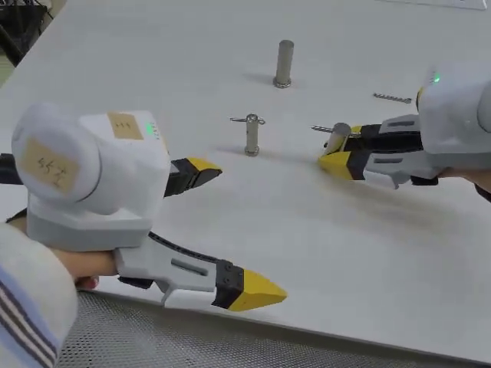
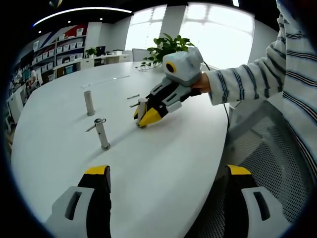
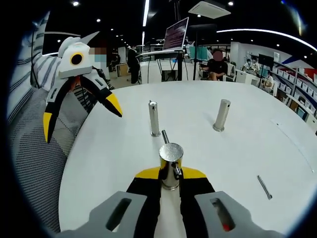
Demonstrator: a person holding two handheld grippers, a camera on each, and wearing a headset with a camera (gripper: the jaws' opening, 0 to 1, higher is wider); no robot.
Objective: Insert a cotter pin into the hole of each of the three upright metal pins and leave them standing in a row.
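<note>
Where right gripper (image 3: pixel 171 174) clamps pin (image 3: pixel 171 154) — left gripper (image 2: pixel 168 171) gapes.

Three metal pins: far pin (image 1: pixel 284 64) at 12 o'clock, middle pin (image 1: pixel 252 135) centre, right pin (image 1: pixel 337 138) at 3. Three cotter pins: two inserted, loose cotter pin (image 1: pixel 393 98) at 2 o'clock.

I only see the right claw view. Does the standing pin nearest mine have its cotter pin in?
Observer: Yes. The head view shows a cotter pin through the middle pin, near its top.
Child: What's behind my claw?
Observer: In the left claw view, a leafy plant sits beyond the right claw and its held pin.
Child: Any lights on it?
Observer: Yes, a green light glows on its body in the head view.
</note>
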